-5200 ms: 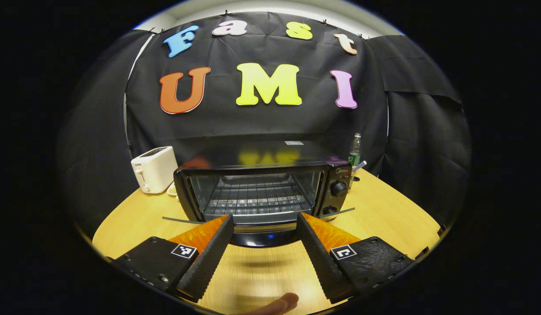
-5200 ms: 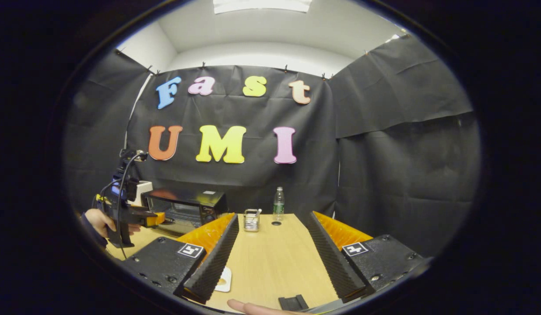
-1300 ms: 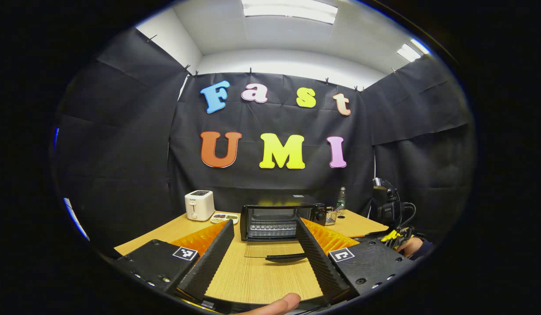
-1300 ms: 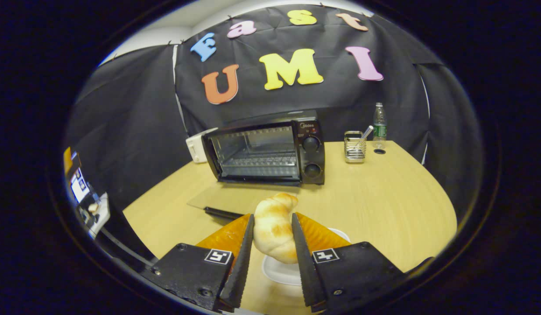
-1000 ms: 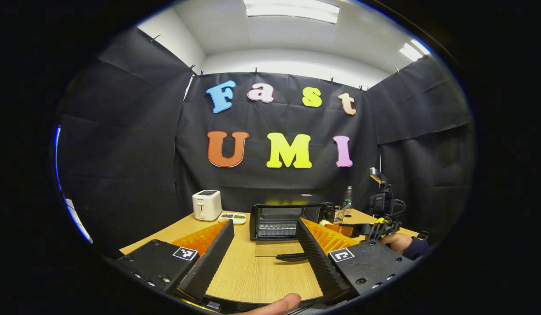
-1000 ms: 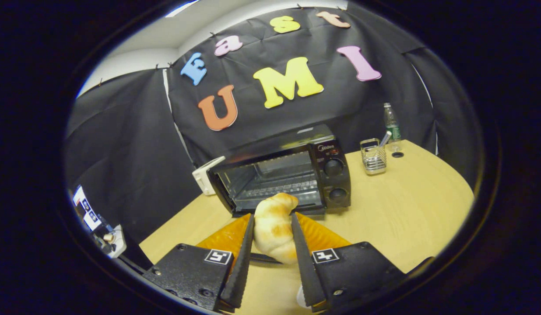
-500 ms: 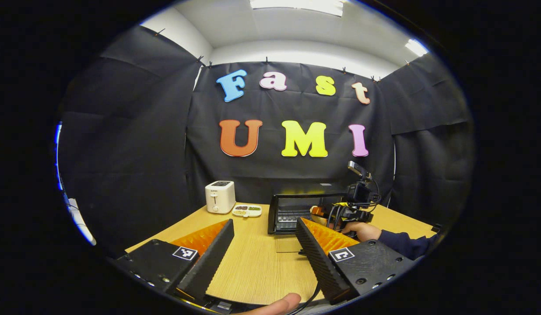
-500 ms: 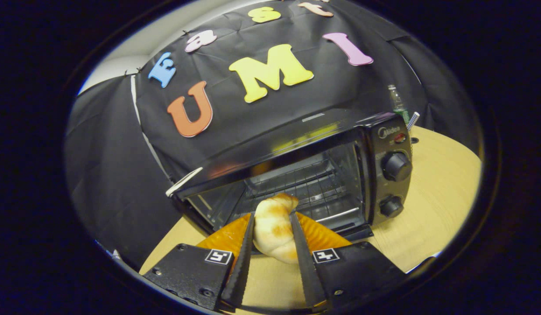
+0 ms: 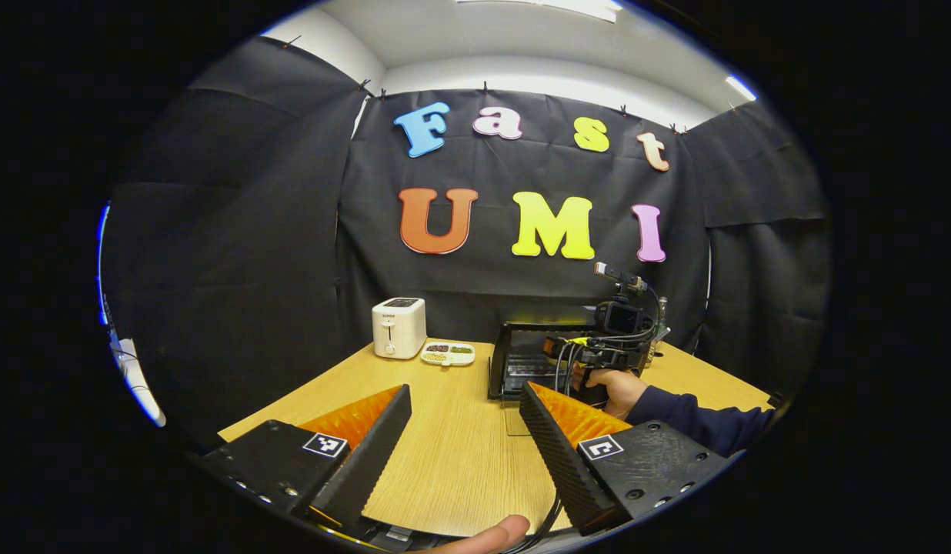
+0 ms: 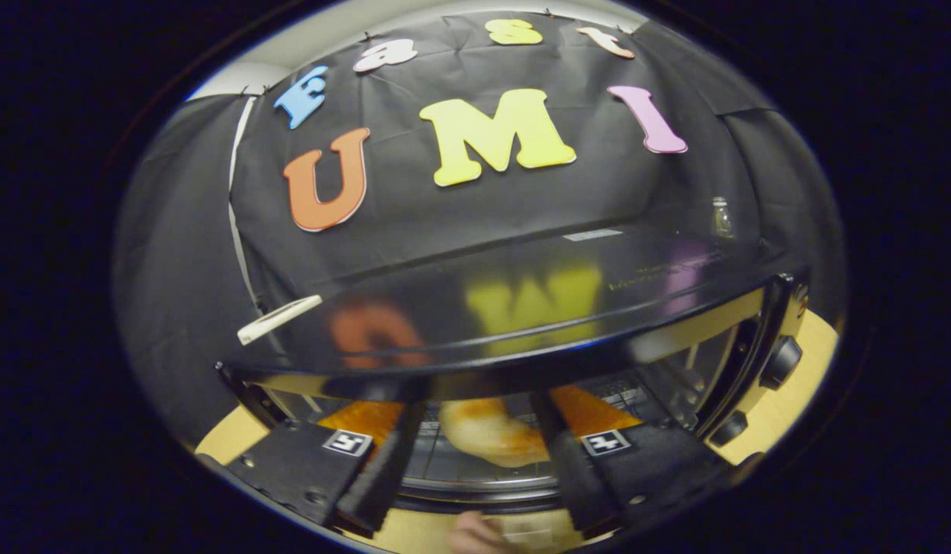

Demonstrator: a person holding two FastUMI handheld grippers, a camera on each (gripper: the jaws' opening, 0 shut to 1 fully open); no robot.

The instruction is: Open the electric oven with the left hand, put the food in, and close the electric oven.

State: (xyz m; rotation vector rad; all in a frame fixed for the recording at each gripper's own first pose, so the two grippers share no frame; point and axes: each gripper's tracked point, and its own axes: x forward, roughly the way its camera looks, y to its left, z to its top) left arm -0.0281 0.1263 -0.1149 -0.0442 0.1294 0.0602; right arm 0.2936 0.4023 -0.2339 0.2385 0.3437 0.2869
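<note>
Right gripper point(image 10: 475, 462): jaws inside the oven point(image 10: 522, 308) mouth, spread, bread roll point(image 10: 487, 435) between them; contact unclear.
Left gripper point(image 9: 464, 454): jaws wide, empty, above the tabletop point(image 9: 445, 454).
Risk: roll may tumble off the rack point(image 10: 445, 462) if freed crooked.

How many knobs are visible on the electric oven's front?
2: an upper knob and a lower knob, one above the other on the electric oven's right-hand panel. Others may be hidden.
</note>
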